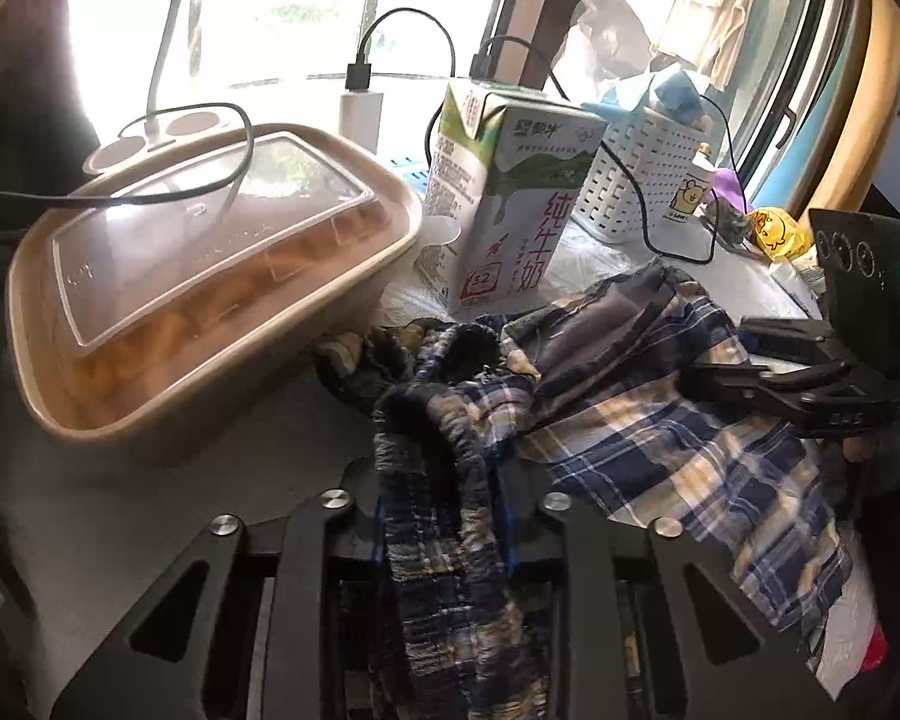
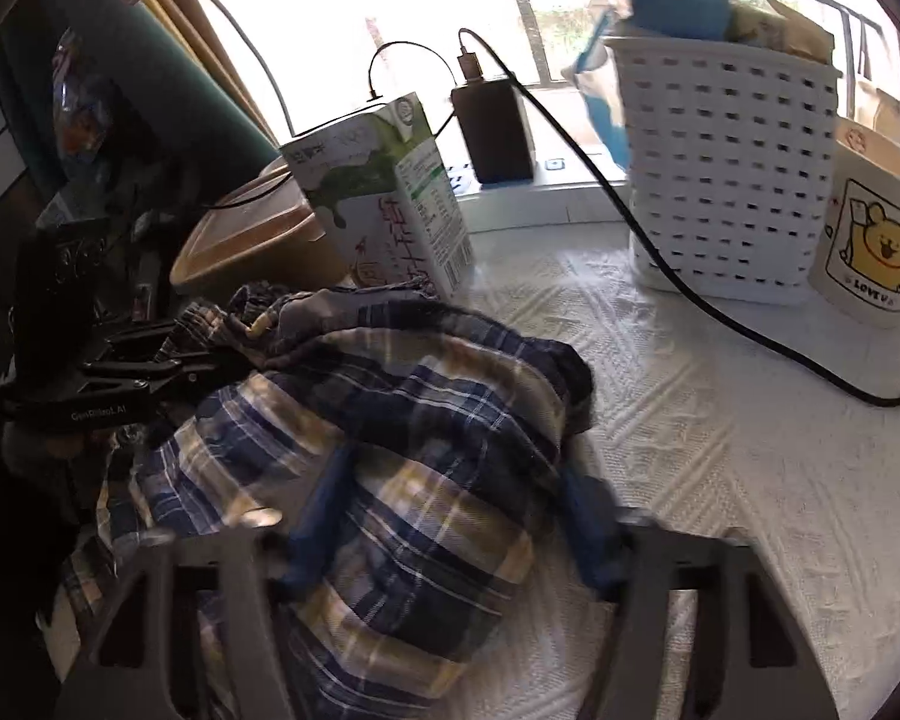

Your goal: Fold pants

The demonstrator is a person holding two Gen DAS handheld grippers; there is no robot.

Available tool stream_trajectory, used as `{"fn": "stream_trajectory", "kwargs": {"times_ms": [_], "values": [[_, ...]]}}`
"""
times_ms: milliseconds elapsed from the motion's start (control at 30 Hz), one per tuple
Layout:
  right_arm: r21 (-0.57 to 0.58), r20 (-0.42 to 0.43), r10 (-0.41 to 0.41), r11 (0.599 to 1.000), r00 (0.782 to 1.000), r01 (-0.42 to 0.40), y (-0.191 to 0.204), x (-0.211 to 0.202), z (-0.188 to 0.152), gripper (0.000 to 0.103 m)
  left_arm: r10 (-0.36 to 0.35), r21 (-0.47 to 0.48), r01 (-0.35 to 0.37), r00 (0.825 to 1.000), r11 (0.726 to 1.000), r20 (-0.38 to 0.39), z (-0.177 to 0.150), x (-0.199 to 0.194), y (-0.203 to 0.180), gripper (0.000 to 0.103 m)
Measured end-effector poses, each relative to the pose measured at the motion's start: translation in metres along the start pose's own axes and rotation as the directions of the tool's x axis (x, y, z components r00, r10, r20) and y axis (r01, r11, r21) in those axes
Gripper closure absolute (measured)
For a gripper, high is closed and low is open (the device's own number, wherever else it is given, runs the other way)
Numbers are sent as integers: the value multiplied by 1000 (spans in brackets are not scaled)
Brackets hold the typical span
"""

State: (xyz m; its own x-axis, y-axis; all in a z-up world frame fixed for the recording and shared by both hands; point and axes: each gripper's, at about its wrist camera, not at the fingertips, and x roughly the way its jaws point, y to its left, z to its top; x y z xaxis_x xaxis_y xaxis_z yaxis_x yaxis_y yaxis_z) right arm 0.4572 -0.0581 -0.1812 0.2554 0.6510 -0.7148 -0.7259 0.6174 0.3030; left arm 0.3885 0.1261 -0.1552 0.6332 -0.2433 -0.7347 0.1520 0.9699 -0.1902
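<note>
The plaid pants (image 2: 426, 396), blue, white and yellow, lie crumpled on the white textured tablecloth (image 2: 750, 510). In the left wrist view the gathered waistband (image 1: 438, 480) runs between the pads of my left gripper (image 1: 444, 516), which is shut on it. A thick bunch of the same cloth fills the gap of my right gripper (image 2: 456, 534), whose blurred blue pads (image 2: 315, 528) press its sides. Each gripper shows in the other's view: the right gripper (image 1: 720, 354) at the pants' right side, the left gripper (image 2: 210, 354) at their left side.
A lidded beige food container (image 1: 210, 276) and a milk carton (image 1: 510, 204) stand just behind the pants. Further right are a white perforated basket (image 2: 726, 180) and a bear mug (image 2: 870, 240). A black cable (image 2: 720, 312) crosses the cloth. A power bank (image 2: 492, 126) stands on the sill.
</note>
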Motion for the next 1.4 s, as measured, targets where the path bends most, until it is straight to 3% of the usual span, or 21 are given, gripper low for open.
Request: {"fn": "stream_trajectory", "kwargs": {"times_ms": [100,200,400,600,933,1400], "values": [[-19,15,-20,1000,1000,20,9,-1,-1,76,2,-4,-2,1000,1000,25,0,-9,-2,84],[-22,40,-46,999,998,47,20,-6,-1,81,3,-7,-3,999,1000,53,0,-18,-7,85],[-94,135,-101,989,986,115,52,-42,3,82,-4,-35,9,992,999,130,-7,-52,-5,86],[-150,224,-118,977,967,153,89,-88,1,82,-5,-41,15,974,999,228,-17,-100,-12,86],[-229,357,-106,953,928,197,154,-157,-8,82,24,-4,-25,930,1000,367,-35,-183,-38,86],[-312,499,-43,923,865,226,240,-226,-29,82,79,17,-103,846,995,528,-70,-280,-57,86]]}}
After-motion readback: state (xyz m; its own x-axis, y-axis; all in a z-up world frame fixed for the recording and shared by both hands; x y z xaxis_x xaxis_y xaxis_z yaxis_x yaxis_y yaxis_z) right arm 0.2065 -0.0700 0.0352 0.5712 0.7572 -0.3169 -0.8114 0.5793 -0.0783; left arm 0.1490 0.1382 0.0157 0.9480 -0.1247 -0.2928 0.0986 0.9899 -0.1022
